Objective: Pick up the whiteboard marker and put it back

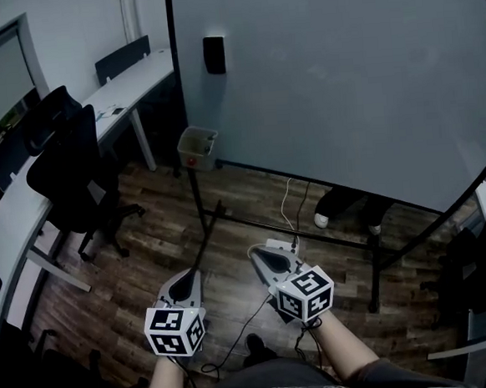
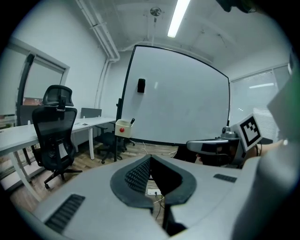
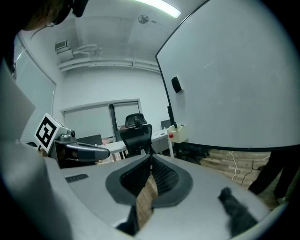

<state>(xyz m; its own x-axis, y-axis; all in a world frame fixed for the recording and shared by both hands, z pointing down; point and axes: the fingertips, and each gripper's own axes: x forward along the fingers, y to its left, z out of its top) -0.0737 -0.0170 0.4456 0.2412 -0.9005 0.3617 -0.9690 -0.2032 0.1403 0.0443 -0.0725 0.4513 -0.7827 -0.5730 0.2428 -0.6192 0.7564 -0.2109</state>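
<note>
Left gripper (image 2: 150,158) and right gripper (image 3: 151,157) hang low, fingers (image 2: 138,176) closed on nothing. They face the whiteboard (image 1: 335,81), probably because the marker (image 2: 132,121) waits there, upright in the holder box (image 2: 123,128).

Floor (image 1: 158,237) mid-room: left open, passage free twd board.
Stand (image 1: 199,205): post, legs & low bar set across the way.
Box (image 1: 197,146) on stand: front side left open.
Chair (image 1: 74,173): left side blocked; desk (image 1: 126,89) behind.
Cables (image 1: 286,201): strewn on floor nr stand.
</note>
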